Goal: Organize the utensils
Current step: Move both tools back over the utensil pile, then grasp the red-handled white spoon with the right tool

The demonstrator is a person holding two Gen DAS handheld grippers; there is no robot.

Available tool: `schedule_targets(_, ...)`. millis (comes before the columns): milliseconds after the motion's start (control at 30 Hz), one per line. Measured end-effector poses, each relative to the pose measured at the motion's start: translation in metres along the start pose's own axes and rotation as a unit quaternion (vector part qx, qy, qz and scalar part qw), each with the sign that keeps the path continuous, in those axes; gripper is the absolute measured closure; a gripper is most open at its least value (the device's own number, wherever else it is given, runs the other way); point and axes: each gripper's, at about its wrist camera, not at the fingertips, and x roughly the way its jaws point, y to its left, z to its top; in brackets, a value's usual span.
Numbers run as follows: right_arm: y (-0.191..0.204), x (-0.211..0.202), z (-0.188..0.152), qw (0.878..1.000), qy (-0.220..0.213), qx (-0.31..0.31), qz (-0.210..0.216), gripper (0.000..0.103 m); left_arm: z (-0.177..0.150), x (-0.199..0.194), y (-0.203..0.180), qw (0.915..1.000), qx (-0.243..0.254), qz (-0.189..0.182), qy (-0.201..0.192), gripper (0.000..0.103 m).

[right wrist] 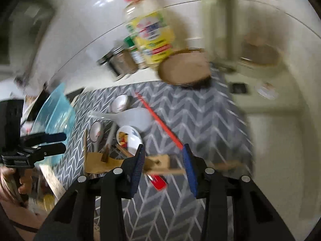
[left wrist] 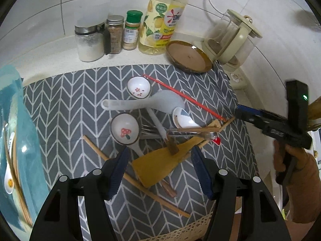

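- The left tool (left wrist: 160,168) hangs over the heap of utensils with its blue ribbed pads spread and gripping nothing; the wooden spatula (left wrist: 160,164) lies flat right below the gap, blade between the fingers.
- Just ahead of that tool: a mushroom-print ceramic spoon (left wrist: 125,129), a translucent rice paddle (left wrist: 152,102), another white spoon with red dots (left wrist: 138,88), some metal forks (left wrist: 152,131) and a thin red chopstick (left wrist: 184,97) running diagonally.
- The right tool (right wrist: 163,168) is loose too, pads apart, hovering above the spatula's handle end and a small red piece (right wrist: 158,180). Not squeezing anything as far as I can see.
- The left view is sharp and shows a teal bin (left wrist: 12,140) off to its left with a spoon inside; the right view is pretty smeared.
- Everything sits on a grey chevron cloth mat (left wrist: 70,104) on the pale desk (left wrist: 50,50), with spice jars (left wrist: 114,34), a yellow bottle (left wrist: 162,20) and a brown dish (left wrist: 188,56) further out.
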Motion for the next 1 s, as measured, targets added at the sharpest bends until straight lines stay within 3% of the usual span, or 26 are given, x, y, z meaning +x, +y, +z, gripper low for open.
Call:
schedule_targets(167,0.018,0.062,0.019,0.995,0.058,-0.066,0.045,0.065,-0.005,0.005,-0.005,0.9999,-0.002,0.009,0.009,0.039)
schedule_targets(333,0.031,0.095,0.026,0.985,0.096,-0.128,0.068,0.065,-0.01,0.0,0.003,0.9992,-0.03,0.026,0.005,0.035)
schedule_targets(567,0.043,0.11,0.033,0.977,0.1,-0.165,0.089,0.065,-0.017,-0.002,0.021,0.9959,-0.077,0.048,0.006,0.035)
schedule_targets(633,0.05,0.11,0.029,0.973,0.103,-0.178,0.102,0.074,-0.021,-0.002,0.025,0.995,-0.086,0.051,0.008,0.035)
schedule_targets(667,0.052,0.11,0.027,0.972,0.1,-0.19,0.097,0.081,-0.022,-0.001,0.025,0.9947,-0.088,0.052,0.01,0.035)
schedule_targets(733,0.056,0.107,0.021,0.971,0.092,-0.205,0.084,0.088,-0.024,0.0,0.026,0.9944,-0.089,0.055,0.014,0.035)
schedule_targets(800,0.052,0.103,0.023,0.974,0.086,-0.188,0.092,0.094,-0.024,0.003,0.027,0.9943,-0.09,0.054,0.017,0.035)
schedule_targets(1000,0.017,0.087,0.025,0.989,0.057,-0.056,0.125,0.096,-0.021,0.009,0.023,0.9957,-0.079,0.044,0.021,0.035)
